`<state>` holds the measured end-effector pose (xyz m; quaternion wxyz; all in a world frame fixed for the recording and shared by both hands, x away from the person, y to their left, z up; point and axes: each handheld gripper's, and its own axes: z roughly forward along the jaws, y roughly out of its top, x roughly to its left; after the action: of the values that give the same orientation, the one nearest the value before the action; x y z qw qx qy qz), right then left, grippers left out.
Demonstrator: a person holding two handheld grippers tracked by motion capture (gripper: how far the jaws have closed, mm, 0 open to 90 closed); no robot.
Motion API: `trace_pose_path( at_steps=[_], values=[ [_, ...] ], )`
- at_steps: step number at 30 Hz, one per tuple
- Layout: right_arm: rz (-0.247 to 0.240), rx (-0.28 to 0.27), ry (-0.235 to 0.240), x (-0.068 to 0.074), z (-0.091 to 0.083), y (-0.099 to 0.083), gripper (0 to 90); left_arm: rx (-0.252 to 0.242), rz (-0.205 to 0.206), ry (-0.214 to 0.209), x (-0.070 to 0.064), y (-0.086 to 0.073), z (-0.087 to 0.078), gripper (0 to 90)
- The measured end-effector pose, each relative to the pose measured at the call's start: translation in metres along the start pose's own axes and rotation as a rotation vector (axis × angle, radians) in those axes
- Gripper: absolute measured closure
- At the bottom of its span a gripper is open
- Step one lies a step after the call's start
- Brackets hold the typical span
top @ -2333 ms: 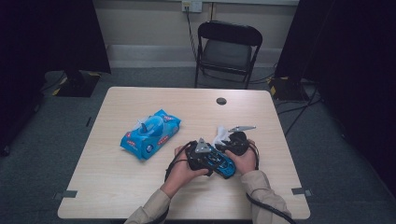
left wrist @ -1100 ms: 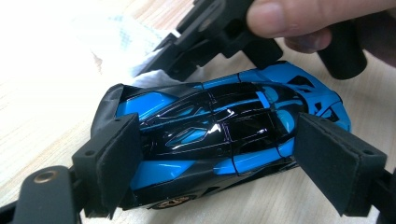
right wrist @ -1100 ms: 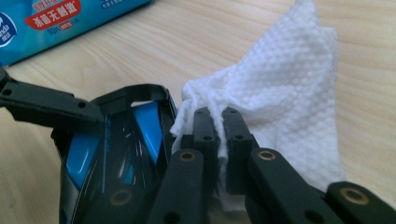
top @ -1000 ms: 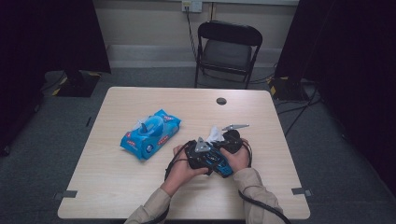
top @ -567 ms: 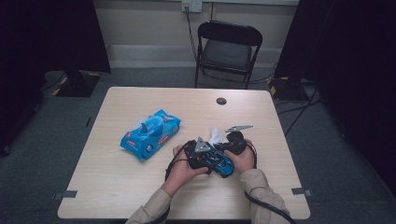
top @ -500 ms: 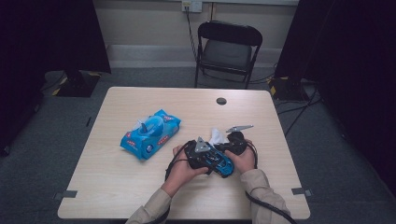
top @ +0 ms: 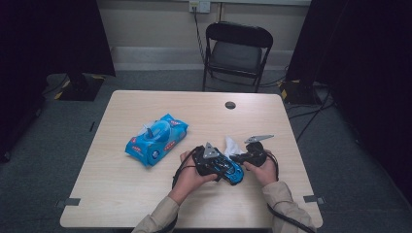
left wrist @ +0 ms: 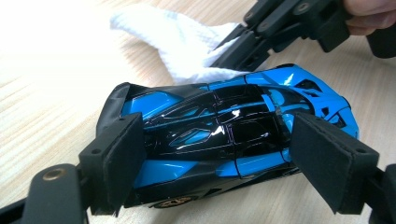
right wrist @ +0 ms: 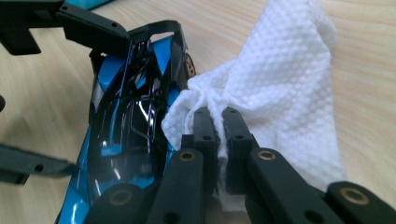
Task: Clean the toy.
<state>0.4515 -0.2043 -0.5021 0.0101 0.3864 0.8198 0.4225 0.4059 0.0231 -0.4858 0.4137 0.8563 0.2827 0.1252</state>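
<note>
From the high view, the person's two hands meet near the front right of the table [top: 145,204], each with a gripper. The left gripper [top: 208,160] and the right gripper [top: 250,154] face each other over a blue and black toy car [top: 232,171], with a white wipe [top: 231,145] sticking up just behind them. A blue wipe pack [top: 156,139] lies to the left, well apart from the hands, and a small dark disc [top: 230,105] sits near the far edge. A black folding chair [top: 237,48] stands beyond the table. In the left gripper view, the left gripper [left wrist: 215,154] has its padded jaws on either side of the car [left wrist: 224,140] — one pad presses the rear end at the left, the other meets the cabin's side at the right — so it clamps the car, which lies across the view low over the wood. The wipe [left wrist: 182,42] lies behind the car and touches its far side, and the right gripper [left wrist: 229,51] comes in from the upper right onto it. In the right gripper view, the right gripper [right wrist: 217,130] has its jaws pressed together on a bunched fold of the wipe [right wrist: 280,79], whose loose part fans out to the right over the table. The pinched edge touches the car [right wrist: 126,126] along its glossy roof, and a jaw of the left gripper [right wrist: 88,28] crosses the car's far end at the upper left.
</note>
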Motion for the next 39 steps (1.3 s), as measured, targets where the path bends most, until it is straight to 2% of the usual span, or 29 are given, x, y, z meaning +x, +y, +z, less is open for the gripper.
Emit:
trace_pose_path(
  at_steps=[7, 26, 39],
  values=[
    [0.014, -0.011, 0.020, -0.005, -0.011, -0.010, 86.6, 0.001, 0.009, 0.005, 0.000, 0.000, 0.000, 18.2],
    [-0.004, -0.008, 0.034, -0.007, -0.032, -0.028, 86.6, 0.010, 0.013, 0.018, -0.002, 0.001, 0.001, 18.1],
    [-0.027, 0.010, 0.014, -0.004, -0.043, -0.036, 86.6, 0.015, 0.010, 0.020, -0.002, 0.002, 0.001, 18.0]
  ],
)
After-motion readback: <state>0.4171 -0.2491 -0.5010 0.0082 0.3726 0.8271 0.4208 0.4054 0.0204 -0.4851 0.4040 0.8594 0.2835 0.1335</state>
